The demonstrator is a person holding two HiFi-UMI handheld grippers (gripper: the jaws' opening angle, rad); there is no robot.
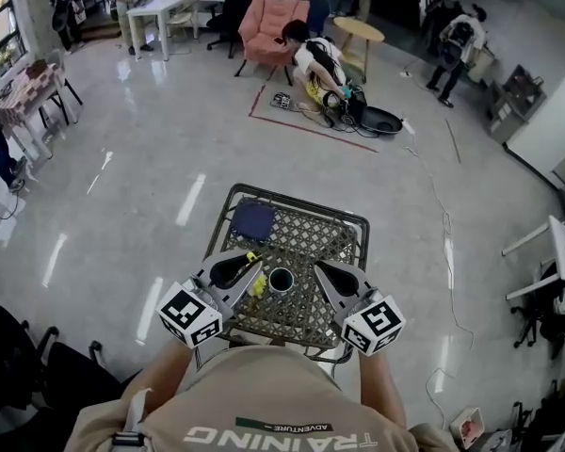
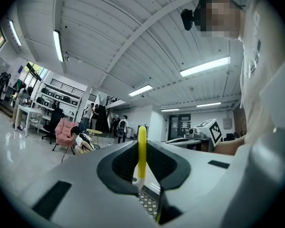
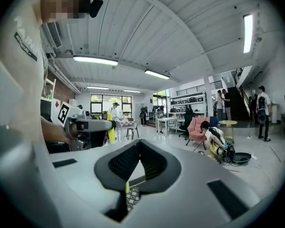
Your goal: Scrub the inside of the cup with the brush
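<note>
Mesh table bears cup and blue cloth.

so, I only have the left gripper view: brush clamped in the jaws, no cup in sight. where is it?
Observer: Head view shows the cup upright on the mesh table, between the left gripper with its brush and the right gripper.
Operator: right one holding the cup?
Observer: No. In the right gripper view its jaws are shut together with nothing between them.
Operator: anything else on the table?
Observer: A dark blue cloth lies at the far left corner in the head view.
</note>
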